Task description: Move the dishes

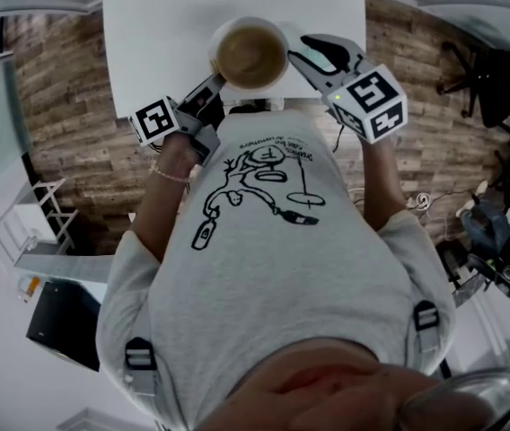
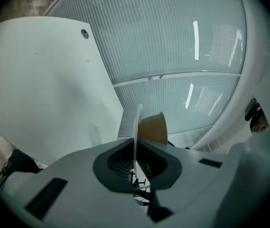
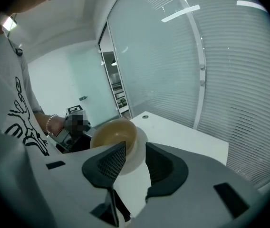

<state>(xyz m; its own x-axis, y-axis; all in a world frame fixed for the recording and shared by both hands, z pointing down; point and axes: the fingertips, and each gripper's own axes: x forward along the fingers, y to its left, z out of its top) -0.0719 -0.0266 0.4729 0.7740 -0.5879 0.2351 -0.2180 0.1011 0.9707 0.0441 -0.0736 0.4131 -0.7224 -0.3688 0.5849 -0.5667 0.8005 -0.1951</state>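
Head view: one white plate [image 1: 216, 41] carrying one tan bowl [image 1: 250, 54] at the table's [image 1: 147, 25] near edge, two grippers flanking. Left gripper view: left gripper [image 2: 136, 163] clenched on the plate rim, seen edge-on. Right gripper view: right gripper [image 3: 136, 158] released, jaws apart, rim between them unpinched.

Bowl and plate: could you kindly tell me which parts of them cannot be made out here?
Right gripper view: the right gripper's own jaw covers the near side of the bowl and plate.
Left gripper view: the plate shows only edge-on in the shut left gripper; its jaws hide most of the bowl.
Head view: the bowl hides the plate.
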